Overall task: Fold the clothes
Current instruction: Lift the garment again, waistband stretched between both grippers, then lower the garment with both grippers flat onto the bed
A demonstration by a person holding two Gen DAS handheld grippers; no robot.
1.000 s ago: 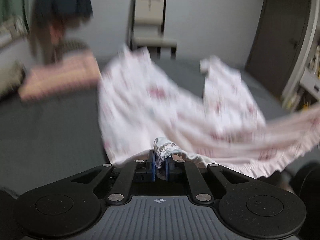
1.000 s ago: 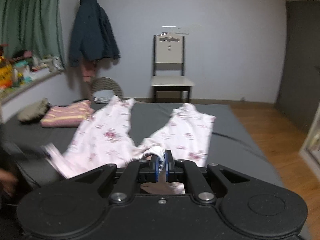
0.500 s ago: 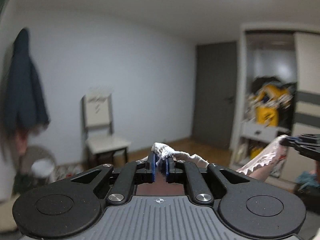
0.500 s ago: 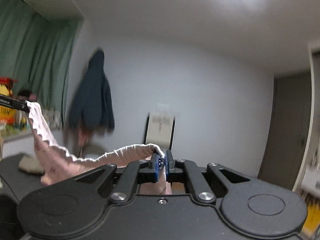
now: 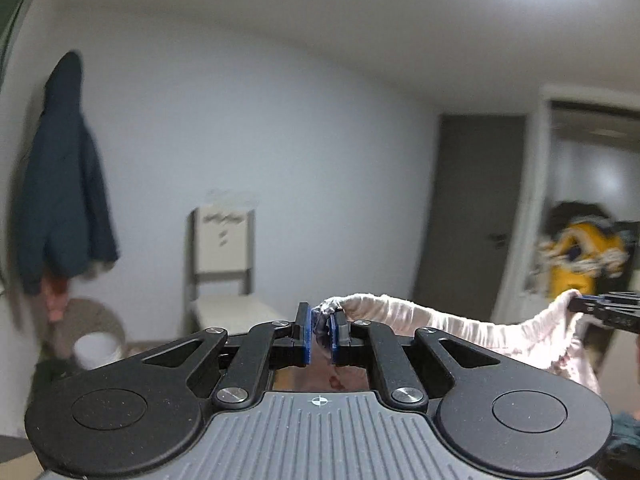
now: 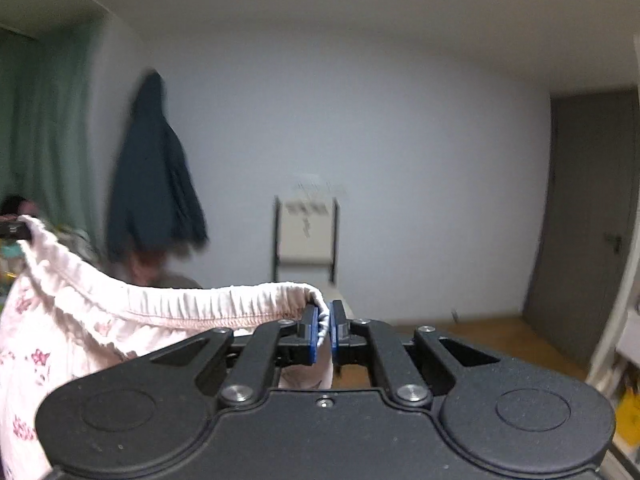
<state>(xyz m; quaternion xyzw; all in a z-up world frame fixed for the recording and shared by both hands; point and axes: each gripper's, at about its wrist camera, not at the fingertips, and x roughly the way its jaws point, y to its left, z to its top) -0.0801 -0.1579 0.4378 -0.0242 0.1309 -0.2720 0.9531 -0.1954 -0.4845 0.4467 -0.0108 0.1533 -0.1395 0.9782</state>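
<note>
Left tongs [image 5: 319, 334] and right tongs [image 6: 324, 330] clenched on floral garment [image 6: 192, 306] waistband, raised mid-frame; folding apparently not begun.

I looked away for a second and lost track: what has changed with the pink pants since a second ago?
Both grippers rose and lifted the pink floral pants off the grey bed. The waistband now hangs stretched in the air between the left gripper and the right gripper; the bed is out of view. Unchanged: each gripper stays shut on its end of the waistband, and the dark jacket and chair remain at the wall.
</note>
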